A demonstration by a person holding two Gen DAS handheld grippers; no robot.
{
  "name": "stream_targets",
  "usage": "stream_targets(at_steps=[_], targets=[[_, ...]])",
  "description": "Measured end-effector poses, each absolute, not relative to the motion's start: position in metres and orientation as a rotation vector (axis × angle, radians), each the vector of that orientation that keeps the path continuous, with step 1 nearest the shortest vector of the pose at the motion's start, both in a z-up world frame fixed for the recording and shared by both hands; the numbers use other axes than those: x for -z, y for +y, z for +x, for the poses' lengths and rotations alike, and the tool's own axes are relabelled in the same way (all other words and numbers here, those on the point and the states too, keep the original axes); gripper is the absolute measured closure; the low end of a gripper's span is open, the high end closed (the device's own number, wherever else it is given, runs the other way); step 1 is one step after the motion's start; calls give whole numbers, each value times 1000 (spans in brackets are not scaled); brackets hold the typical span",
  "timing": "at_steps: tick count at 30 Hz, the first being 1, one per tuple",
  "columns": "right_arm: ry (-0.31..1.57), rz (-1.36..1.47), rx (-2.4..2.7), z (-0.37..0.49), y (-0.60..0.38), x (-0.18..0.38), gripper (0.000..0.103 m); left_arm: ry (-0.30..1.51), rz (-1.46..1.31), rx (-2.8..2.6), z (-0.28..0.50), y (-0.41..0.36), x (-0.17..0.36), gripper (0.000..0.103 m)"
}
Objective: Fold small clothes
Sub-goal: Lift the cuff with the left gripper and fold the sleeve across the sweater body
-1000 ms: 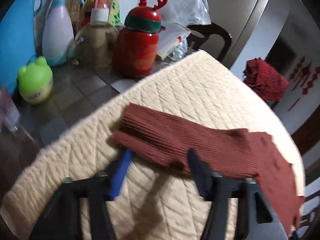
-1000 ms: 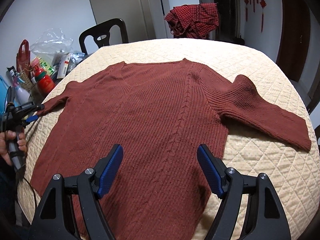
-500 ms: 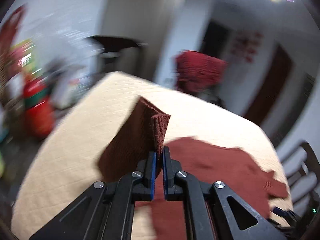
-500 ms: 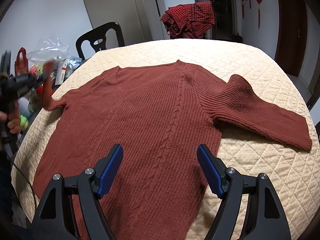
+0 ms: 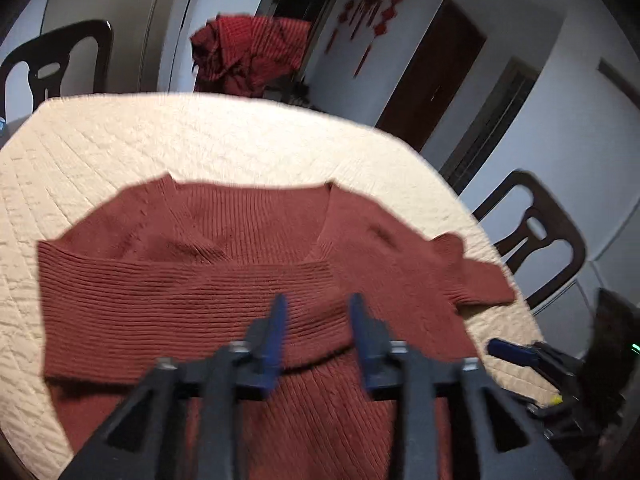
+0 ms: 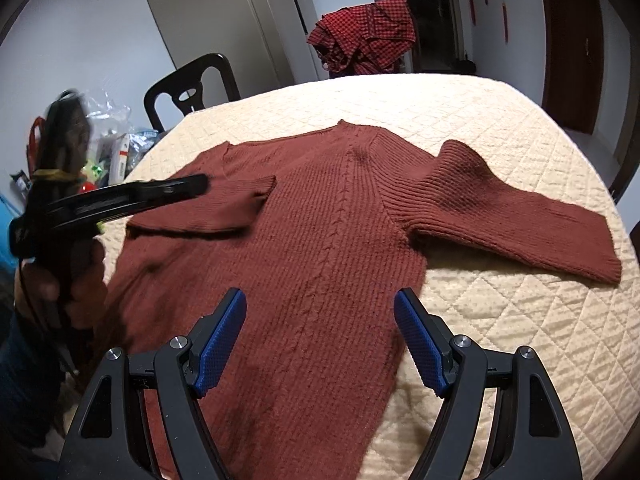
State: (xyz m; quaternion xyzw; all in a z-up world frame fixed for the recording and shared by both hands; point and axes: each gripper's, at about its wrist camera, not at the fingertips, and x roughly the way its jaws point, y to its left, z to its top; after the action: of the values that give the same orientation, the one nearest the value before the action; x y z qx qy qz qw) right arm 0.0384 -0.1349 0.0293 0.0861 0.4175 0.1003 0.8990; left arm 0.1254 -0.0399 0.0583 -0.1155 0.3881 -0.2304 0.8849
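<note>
Sleeve (image 5: 188, 304) now folded onto sweater (image 6: 320, 248), left tool (image 5: 316, 332) opening, empty

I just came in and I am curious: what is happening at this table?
A person is folding a rust-red ribbed knit sweater on a cream quilted table cover. The left gripper is opening, with nothing between its pads; the left sleeve lies folded across the chest. The right gripper hovers open above the hem; the right sleeve is still spread out.

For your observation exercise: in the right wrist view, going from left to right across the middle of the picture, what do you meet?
Person's hand → left tongs → folded-in sleeve → sweater body → outstretched sleeve → bare quilted table cover.
</note>
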Motion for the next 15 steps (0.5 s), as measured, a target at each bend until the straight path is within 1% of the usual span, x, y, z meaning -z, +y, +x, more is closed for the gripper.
stream_targets(at_steps=[1,2,4,5,6,7,8,9,10,15], targets=[[867,197,-220,40,-135,-30,27,774,-249,478,119,-31,-67,54],[867,223,-239,43,-135,-31,27,747,-248,456,115,-23,-73,53],[866,268,-273,51,-133,-34,27,710,-244,370,111,0,-82,53],[866,290,-297,56,-130,-36,31,700,-241,324,111,9,-85,53],[867,301,-316,62,-127,-38,41,698,-236,274,111,19,-85,53],[871,306,-332,69,-122,-38,46,704,-233,221,113,32,-84,53],[884,305,-338,78,-118,-38,59,710,-236,178,115,42,-80,53],[897,304,-343,87,-113,-36,67,720,-244,143,116,49,-77,53],[909,303,-353,95,-108,-34,69,728,-254,114,116,58,-74,53],[1003,303,-376,139,-79,-14,69,762,-269,42,110,81,-52,53]])
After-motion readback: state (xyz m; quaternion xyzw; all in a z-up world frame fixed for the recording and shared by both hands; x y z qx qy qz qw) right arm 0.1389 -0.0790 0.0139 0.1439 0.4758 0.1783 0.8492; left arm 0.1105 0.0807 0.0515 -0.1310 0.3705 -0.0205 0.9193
